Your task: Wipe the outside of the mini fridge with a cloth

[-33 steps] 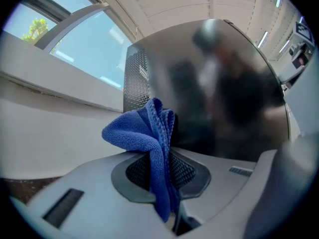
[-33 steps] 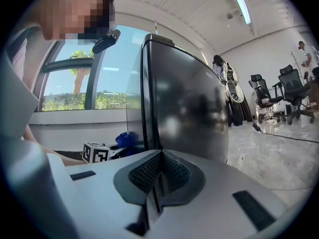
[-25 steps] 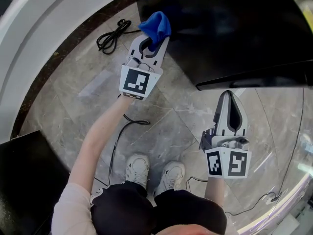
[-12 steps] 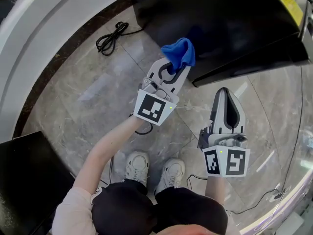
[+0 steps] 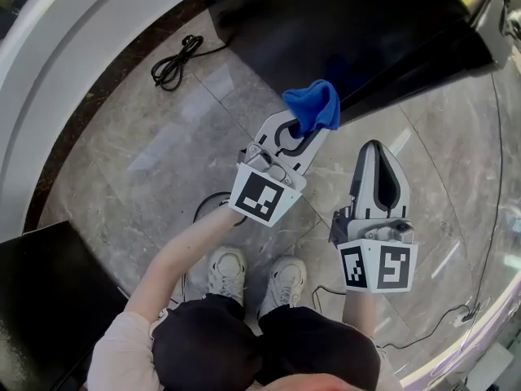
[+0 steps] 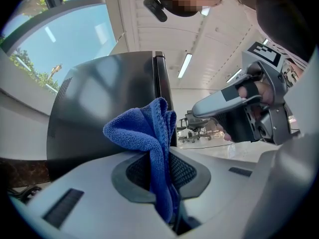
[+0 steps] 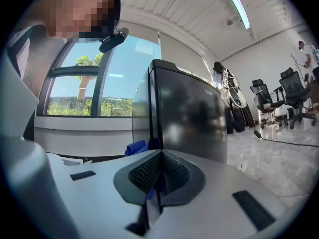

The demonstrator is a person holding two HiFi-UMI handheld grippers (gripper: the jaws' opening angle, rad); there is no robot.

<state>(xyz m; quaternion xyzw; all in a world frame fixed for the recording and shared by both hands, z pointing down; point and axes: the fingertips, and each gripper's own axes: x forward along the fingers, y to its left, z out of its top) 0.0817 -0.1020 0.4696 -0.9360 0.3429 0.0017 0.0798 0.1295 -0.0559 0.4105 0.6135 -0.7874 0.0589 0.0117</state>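
Head view looks steeply down; both gripper views look from close by at the shared mini fridge [image 5: 342,31].

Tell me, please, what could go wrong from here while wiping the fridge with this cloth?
1. The blue cloth is pinched only by a narrow fold in the left gripper; dragging it over the mini fridge may pull it loose.
2. A cable loops on the floor by the shoes; a step could snag it.

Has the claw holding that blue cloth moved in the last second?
Yes. The left claw with the blue cloth has slid right along the mini fridge, away from the coiled cable and toward the fridge's near corner.
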